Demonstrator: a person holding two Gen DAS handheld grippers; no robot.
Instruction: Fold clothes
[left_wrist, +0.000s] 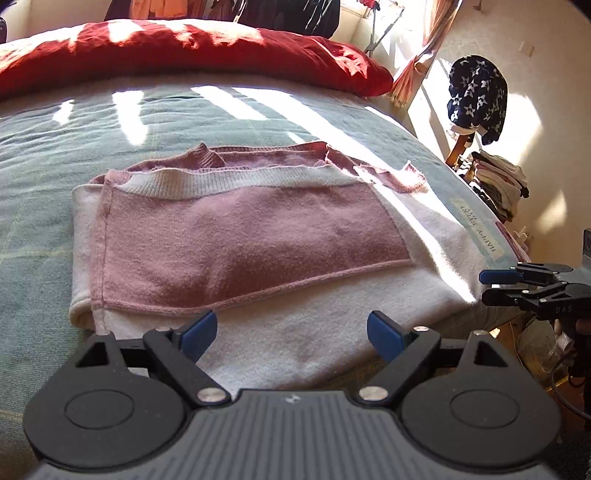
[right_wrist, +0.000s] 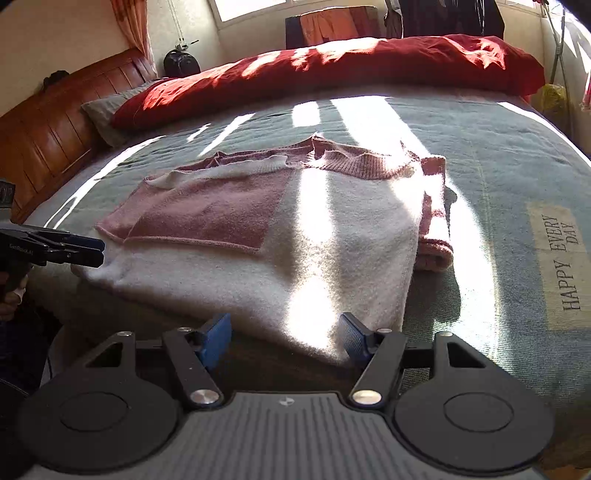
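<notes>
Blue-padded fingers of the left claw (left_wrist: 291, 334) stand spread wide with nothing pinched, hovering over the near white edge of the folded sweater (left_wrist: 236, 236), which lies just ahead on the green blanket (left_wrist: 33, 155). Beyond it sits a red quilt (left_wrist: 184, 55); off to the right the other claw shows side-on.

From the right wrist, the right claw (right_wrist: 284, 338) is likewise spread and empty, its fingers above the sweater's near hem (right_wrist: 295, 266). Right of the claw, the blanket bears a printed label (right_wrist: 561, 258); the left claw (right_wrist: 74, 251) shows far left
</notes>
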